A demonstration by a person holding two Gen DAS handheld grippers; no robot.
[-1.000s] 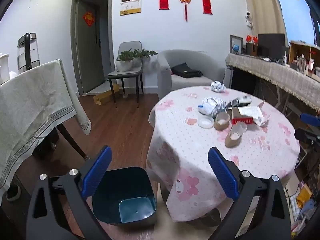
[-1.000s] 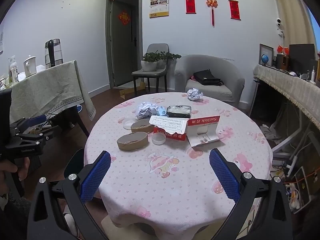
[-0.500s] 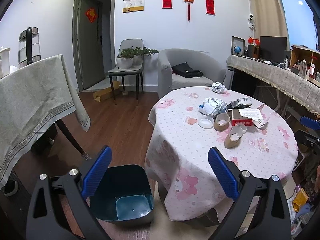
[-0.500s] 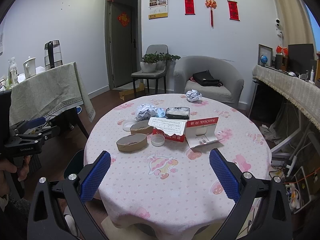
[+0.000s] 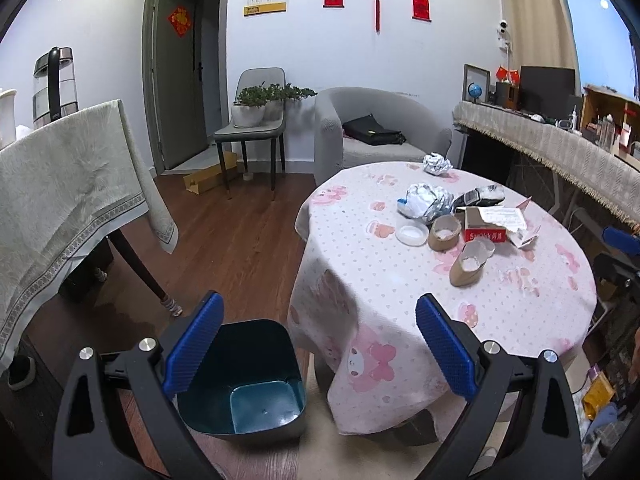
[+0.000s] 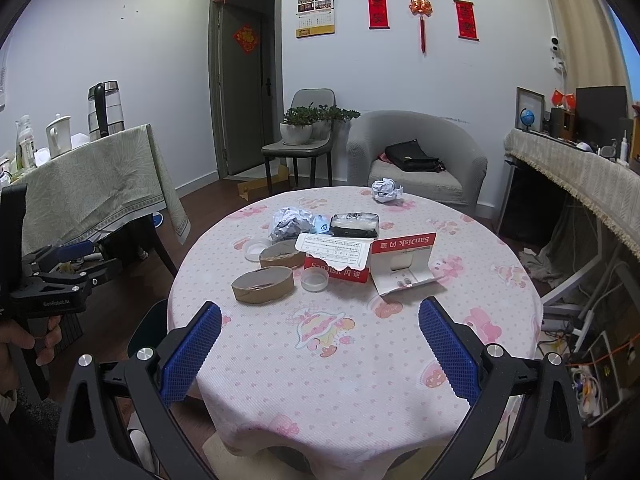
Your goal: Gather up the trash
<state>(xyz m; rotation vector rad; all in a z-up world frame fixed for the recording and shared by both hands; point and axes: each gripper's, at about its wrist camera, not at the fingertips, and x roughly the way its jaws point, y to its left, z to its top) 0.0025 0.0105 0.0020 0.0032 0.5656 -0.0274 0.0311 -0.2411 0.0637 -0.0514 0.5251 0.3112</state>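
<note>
The left gripper [image 5: 316, 344] is hanging wide open over the floor with nothing in it. A dark bin [image 5: 244, 380] is sitting on the floor just under it, right beside the round table [image 5: 400, 320]. The right gripper [image 6: 320, 344] is also spread wide and holding nothing, pointing over the near edge of the table. The trash is lying in the middle of the table: two brown paper rings [image 6: 263, 284], a red box [image 6: 340, 270] with torn card, a small clear lid [image 6: 315, 280] and a foil ball [image 6: 292, 222]. Another foil ball [image 6: 386, 191] is sitting alone at the far edge
</note>
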